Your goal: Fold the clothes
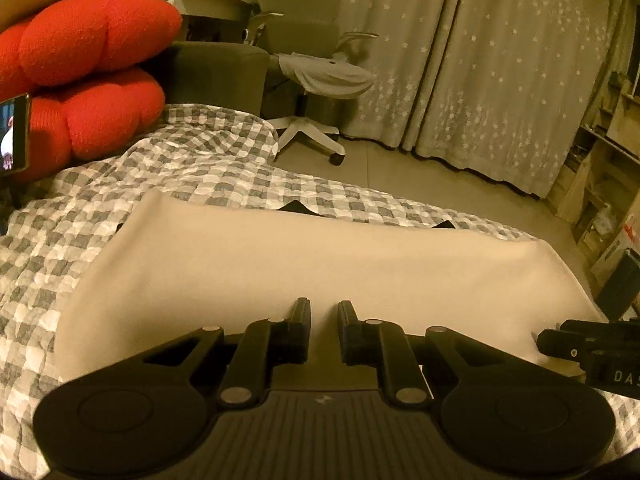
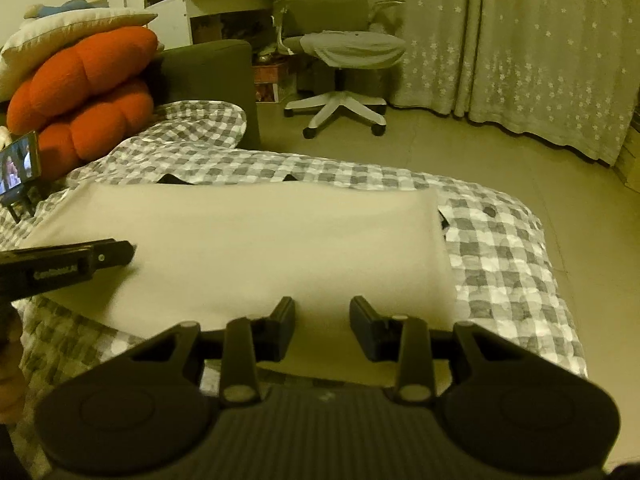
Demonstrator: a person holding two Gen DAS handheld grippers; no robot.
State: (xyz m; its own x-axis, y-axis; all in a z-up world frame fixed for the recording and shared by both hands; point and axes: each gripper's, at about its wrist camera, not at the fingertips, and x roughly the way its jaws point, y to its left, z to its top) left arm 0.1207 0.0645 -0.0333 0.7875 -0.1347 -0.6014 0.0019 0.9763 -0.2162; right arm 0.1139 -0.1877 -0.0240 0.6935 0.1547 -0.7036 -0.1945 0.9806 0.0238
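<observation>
Garment: cream folded cloth [image 1: 304, 264] lies flat on the checked bedspread [image 1: 48, 240], a smooth wide rectangle with crisp far and right edges.
Room to move: bedspread shows all round the cloth; right of the bed is bare floor [image 2: 480, 160], so that side's pretty open. Far left is crowded by red cushions [image 1: 88, 72] and a phone on a stand [image 2: 20, 164].
Further back: office chair [image 2: 344, 64] and star-pattern curtains [image 1: 500, 72], well apart from the bed.
Hard to see: something dark pokes out under the cloth's far edge in a couple of spots, can't tell what. Near edge of the cloth is hidden behind the gripper bodies.
Left gripper [image 1: 324, 320]: low over the near part of the cloth, pointing far; jaws at a narrow gap, nothing between them.
Right gripper [image 2: 322, 316]: same pose near the cloth's right end, jaws wider apart, empty.
Hand: fingers [image 2: 10, 384] just visible at the left edge, mostly cut off.
</observation>
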